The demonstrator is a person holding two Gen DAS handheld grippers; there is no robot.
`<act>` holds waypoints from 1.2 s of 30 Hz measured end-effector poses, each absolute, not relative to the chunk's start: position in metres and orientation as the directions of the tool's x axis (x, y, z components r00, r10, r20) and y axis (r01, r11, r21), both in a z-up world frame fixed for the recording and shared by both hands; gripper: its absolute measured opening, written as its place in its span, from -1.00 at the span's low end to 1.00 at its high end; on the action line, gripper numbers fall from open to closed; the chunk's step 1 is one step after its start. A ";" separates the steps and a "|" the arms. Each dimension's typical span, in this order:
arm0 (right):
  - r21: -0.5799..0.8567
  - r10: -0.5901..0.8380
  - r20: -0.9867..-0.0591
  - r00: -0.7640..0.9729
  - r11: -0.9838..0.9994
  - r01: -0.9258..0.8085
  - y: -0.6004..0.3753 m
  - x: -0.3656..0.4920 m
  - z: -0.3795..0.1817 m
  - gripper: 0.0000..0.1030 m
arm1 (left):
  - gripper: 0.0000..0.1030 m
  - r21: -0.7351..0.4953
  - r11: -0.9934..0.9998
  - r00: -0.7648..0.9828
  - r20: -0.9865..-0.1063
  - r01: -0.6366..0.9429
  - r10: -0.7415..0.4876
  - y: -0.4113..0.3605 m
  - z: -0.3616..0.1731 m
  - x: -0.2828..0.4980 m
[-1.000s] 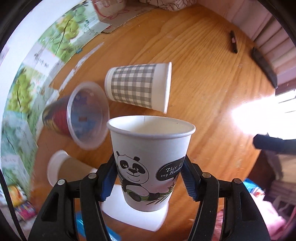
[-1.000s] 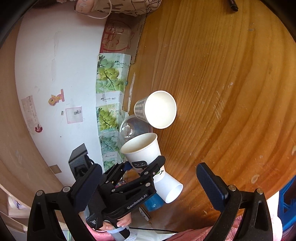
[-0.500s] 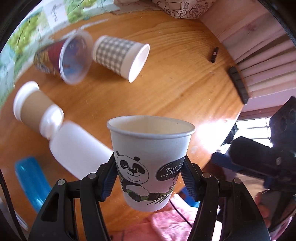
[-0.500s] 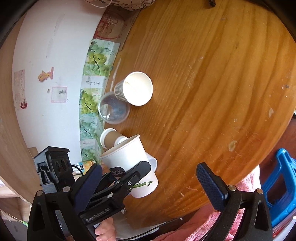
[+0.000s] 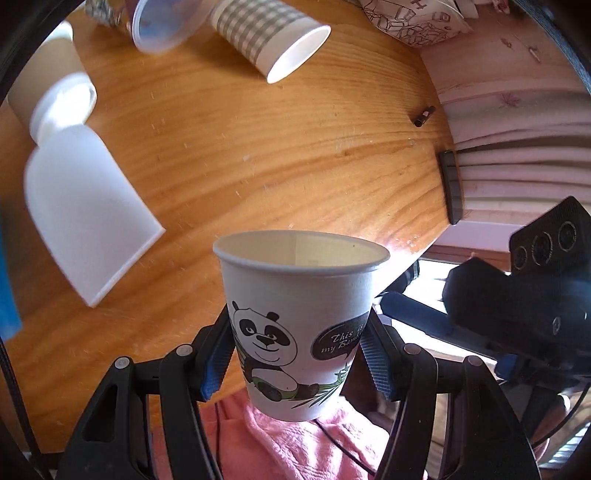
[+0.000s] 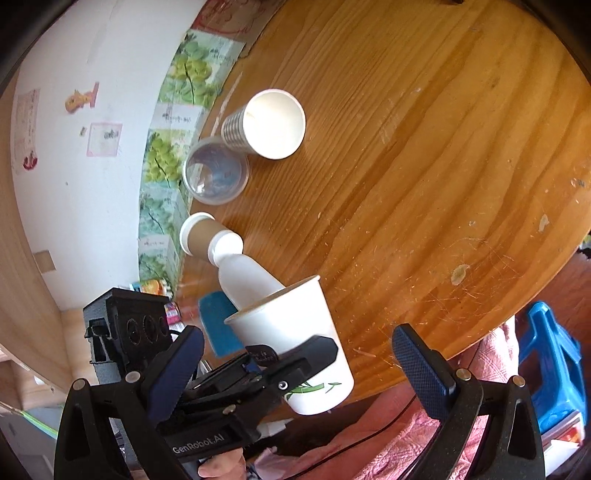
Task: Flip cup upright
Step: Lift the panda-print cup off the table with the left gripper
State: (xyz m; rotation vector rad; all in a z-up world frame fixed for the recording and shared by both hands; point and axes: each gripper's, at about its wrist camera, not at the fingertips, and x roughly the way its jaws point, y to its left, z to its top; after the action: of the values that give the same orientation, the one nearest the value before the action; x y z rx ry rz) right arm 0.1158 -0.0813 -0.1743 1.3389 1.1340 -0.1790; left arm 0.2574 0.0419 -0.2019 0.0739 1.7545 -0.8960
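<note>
My left gripper (image 5: 297,365) is shut on a white paper panda cup (image 5: 299,314), mouth up, held in the air at the near edge of the round wooden table (image 5: 258,147). In the right wrist view the same cup (image 6: 295,343) sits in the left gripper, tilted, over the table's edge. My right gripper (image 6: 303,369) is open and empty, its blue-padded fingers (image 6: 421,365) wide apart, to the right of the left one. In the left wrist view the right gripper's body (image 5: 517,306) shows at the right.
On the table lie a grey checked cup (image 5: 269,33), a clear plastic cup (image 5: 166,22), a brown cup with white lid (image 5: 48,85) and a plain white cup (image 5: 85,206), all on their sides. A small dark object (image 5: 424,116) lies at right. A blue stool (image 6: 554,369) stands beside the table.
My left gripper has carried the panda cup back toward the near table edge and turned; the lying cups now sit farther away. The right gripper stays open.
</note>
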 end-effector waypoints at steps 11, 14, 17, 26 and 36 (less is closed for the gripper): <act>0.609 0.589 -0.753 0.294 0.453 0.651 -0.087 0.140 -0.195 0.98 | 0.29 -0.542 0.784 -0.350 -0.828 0.302 -0.438 0.036 -0.220 0.245; 0.602 0.611 -0.752 0.247 0.485 0.634 -0.090 0.146 -0.201 0.98 | 0.30 -0.531 0.798 -0.337 -0.835 0.285 -0.435 0.033 -0.225 0.239; 0.593 0.620 -0.757 0.206 0.521 0.614 -0.092 0.151 -0.205 0.98 | 0.30 -0.502 0.820 -0.317 -0.852 0.274 -0.416 0.030 -0.230 0.232; 0.589 0.650 -0.753 0.101 0.599 0.543 -0.085 0.164 -0.215 0.98 | 0.31 -0.483 0.855 -0.289 -0.859 0.190 -0.422 0.031 -0.240 0.219; 0.595 0.665 -0.744 0.067 0.613 0.519 -0.085 0.168 -0.219 0.98 | 0.56 -0.447 0.881 -0.229 -0.883 0.153 -0.409 0.044 -0.231 0.214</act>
State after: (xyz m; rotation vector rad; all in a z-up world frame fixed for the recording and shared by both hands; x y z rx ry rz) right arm 0.1681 -0.0850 -0.2193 1.0150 1.5853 0.1450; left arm 0.2142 0.0439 -0.2315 -0.1969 1.7277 -0.5259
